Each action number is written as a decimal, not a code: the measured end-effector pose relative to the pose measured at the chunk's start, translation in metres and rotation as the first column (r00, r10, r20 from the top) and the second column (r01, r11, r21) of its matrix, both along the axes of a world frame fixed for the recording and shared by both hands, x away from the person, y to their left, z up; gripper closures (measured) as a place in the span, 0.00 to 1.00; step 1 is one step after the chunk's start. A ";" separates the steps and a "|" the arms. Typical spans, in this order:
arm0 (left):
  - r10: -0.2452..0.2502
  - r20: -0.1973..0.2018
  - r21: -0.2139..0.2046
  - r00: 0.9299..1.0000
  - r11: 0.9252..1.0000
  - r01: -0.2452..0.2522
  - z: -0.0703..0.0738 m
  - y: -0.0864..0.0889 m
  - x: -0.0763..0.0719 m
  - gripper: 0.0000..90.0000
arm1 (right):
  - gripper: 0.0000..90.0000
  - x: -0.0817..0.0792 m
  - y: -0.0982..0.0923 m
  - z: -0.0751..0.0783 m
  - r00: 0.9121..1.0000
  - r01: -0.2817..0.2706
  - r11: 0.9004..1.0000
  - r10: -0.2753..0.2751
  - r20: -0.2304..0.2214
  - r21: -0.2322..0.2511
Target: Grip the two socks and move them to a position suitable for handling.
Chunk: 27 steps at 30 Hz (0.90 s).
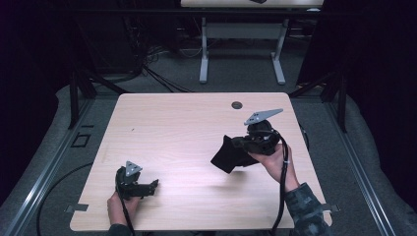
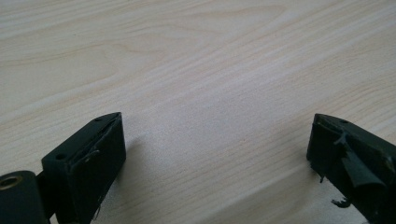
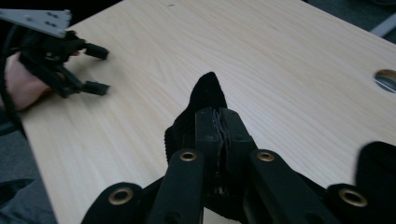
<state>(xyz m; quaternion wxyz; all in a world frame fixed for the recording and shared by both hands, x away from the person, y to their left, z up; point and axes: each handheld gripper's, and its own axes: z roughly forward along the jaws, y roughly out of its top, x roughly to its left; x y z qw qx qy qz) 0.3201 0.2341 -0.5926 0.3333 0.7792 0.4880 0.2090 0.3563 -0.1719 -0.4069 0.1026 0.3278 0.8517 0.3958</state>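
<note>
Nearest, the left claw (image 1: 153, 185) rests spread on the table (image 1: 187, 123), gripping nothing. At right, the right claw (image 3: 219, 128) is pinching a black cloth (image 1: 227, 155), lifted above the table. It looks light, soft and floppy; best gripped at an edge.

The right claw (image 3: 219, 135) rises from the bottom edge with its two black jaws pressed together on a piece of black cloth (image 3: 203, 100). The cloth stands up past the jaw tips in a pointed fold and hangs down on the left side of the jaws. Beyond it lies the pale wooden desk (image 3: 261, 51), with a round hole (image 3: 386, 79) at the right edge. At the upper left, the left claw (image 3: 95, 67) lies over the desk's edge with its jaws apart, held in a hand (image 3: 23, 86).
</note>
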 end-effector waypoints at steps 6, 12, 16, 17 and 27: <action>0.000 0.000 0.000 1.000 1.000 0.000 0.000 0.000 0.000 0.05 | 0.97 -0.017 0.019 0.010 0.997 -0.073 0.996 0.073 -0.011 0.046; 0.000 0.000 0.000 1.000 1.000 0.000 0.000 0.000 0.000 0.05 | 0.97 -0.017 0.024 0.006 0.996 -0.077 0.995 0.081 -0.046 0.066; 0.000 0.000 0.000 1.000 1.000 0.000 0.000 0.000 0.000 0.05 | 0.94 0.010 0.024 -0.039 0.991 -0.011 1.000 0.009 -0.135 -0.014; 0.000 0.000 0.000 1.000 1.000 0.000 0.000 0.000 0.000 0.05 | 0.93 0.019 0.024 -0.055 0.985 -0.001 0.999 -0.005 -0.173 -0.034; 0.000 0.000 -0.001 1.000 1.000 0.000 0.000 0.000 0.000 0.05 | 0.71 0.047 0.000 -0.118 0.966 0.139 0.979 -0.167 -0.198 -0.150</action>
